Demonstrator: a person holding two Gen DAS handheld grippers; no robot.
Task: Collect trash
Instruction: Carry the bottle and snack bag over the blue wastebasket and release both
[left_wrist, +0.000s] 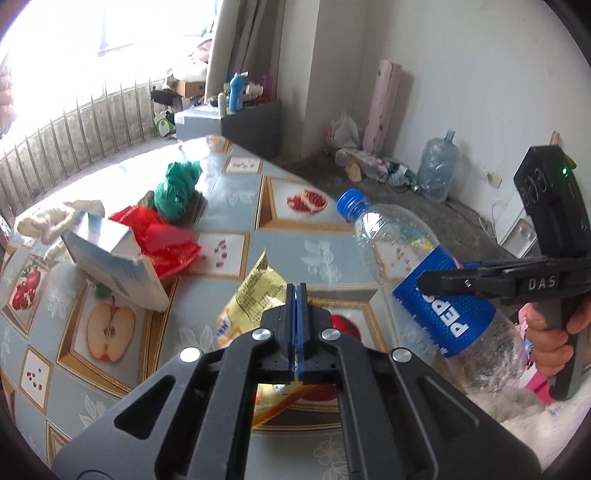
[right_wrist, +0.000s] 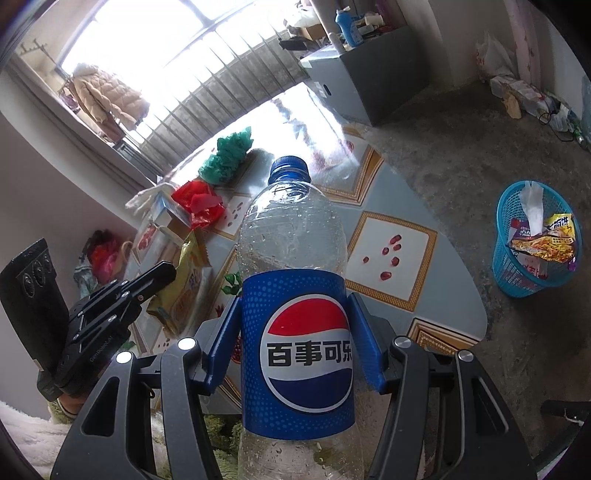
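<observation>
both claws clamped: left claw (left_wrist: 296, 291) wrapper (left_wrist: 255, 295), right claw (right_wrist: 295, 328) bottle (right_wrist: 295, 258).

On the table (left_wrist: 229, 206) the carton (left_wrist: 110, 258) lies at the left, with crumpled bags (left_wrist: 166, 240) just behind it. The snack wrapper (left_wrist: 255, 295) sits between the left gripper (left_wrist: 297, 295) pads — the Pepsi bottle (right_wrist: 295, 295) is to its right, between the right gripper (right_wrist: 295, 339) fingers. On the floor right of the table stands the basket (right_wrist: 517, 273) — wrappers inside.

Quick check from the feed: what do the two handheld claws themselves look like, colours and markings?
Both are matte black frames with silver pivot bolts and blue pads. The left claw shows blue strips on its inner faces; the right claw has broad blue pads. From the left wrist view, the right unit bears raised "DAS" lettering and a green indicator light.
</observation>
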